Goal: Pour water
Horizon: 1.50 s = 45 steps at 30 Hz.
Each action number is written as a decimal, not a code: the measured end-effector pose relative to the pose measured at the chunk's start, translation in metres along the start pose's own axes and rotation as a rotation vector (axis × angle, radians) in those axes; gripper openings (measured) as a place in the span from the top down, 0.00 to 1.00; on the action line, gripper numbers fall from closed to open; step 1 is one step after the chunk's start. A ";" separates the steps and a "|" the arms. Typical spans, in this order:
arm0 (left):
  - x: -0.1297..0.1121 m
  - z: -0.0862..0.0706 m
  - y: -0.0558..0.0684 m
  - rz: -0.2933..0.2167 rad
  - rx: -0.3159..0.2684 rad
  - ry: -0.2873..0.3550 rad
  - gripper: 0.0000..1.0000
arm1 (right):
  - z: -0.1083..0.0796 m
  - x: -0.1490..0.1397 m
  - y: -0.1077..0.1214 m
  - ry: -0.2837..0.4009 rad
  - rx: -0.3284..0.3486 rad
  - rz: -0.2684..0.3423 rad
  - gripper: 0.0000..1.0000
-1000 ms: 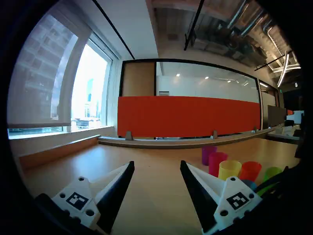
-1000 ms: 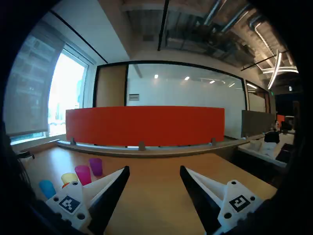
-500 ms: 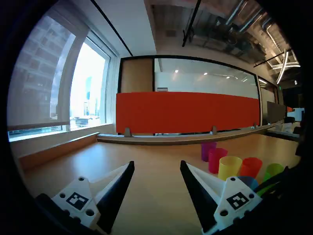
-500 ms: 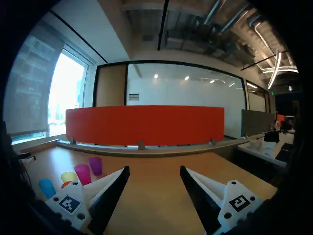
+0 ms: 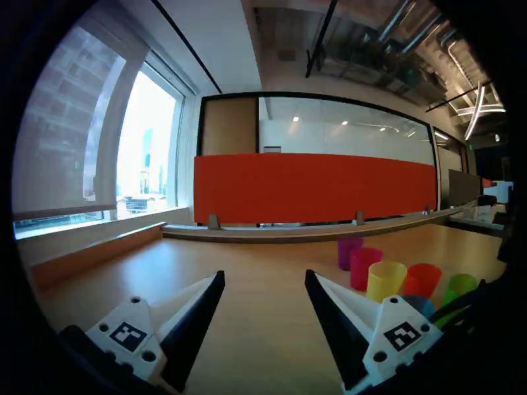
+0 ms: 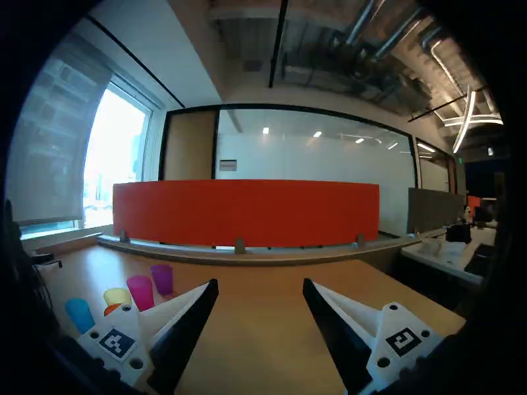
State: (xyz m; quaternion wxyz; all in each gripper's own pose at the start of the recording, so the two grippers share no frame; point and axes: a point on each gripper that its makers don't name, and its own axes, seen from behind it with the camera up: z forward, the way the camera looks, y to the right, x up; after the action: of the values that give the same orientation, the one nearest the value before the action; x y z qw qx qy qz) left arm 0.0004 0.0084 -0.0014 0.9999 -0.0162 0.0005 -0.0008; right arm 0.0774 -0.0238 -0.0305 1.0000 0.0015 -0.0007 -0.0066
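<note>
Here, 6 upright, brightly coloured cups

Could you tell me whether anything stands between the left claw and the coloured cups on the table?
Nothing visible does. The open, empty left claw points past the coloured cups, which stand on the table to its right.

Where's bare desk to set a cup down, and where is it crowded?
Bare desk runs ahead of the left gripper and right gripper to the orange divider, and left to the window ledge. Crowded: the cups between the grippers.
</note>
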 end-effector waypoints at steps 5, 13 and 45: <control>0.000 -0.001 0.002 0.000 -0.012 0.000 0.10 | 0.000 0.001 0.006 0.011 -0.012 -0.015 0.01; 0.000 -0.001 0.003 0.001 -0.011 -0.001 0.10 | 0.005 0.000 0.017 0.057 -0.047 -0.026 0.00; 0.001 -0.001 0.002 0.001 -0.006 -0.001 0.10 | 0.027 -0.066 0.025 0.049 -0.005 0.031 0.00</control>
State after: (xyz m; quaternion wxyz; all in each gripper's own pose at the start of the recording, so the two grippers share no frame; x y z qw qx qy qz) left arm 0.0011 0.0099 -0.0027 0.9998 -0.0192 0.0002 -0.0005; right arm 0.0121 0.0016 -0.0031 0.9997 -0.0007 0.0240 0.0089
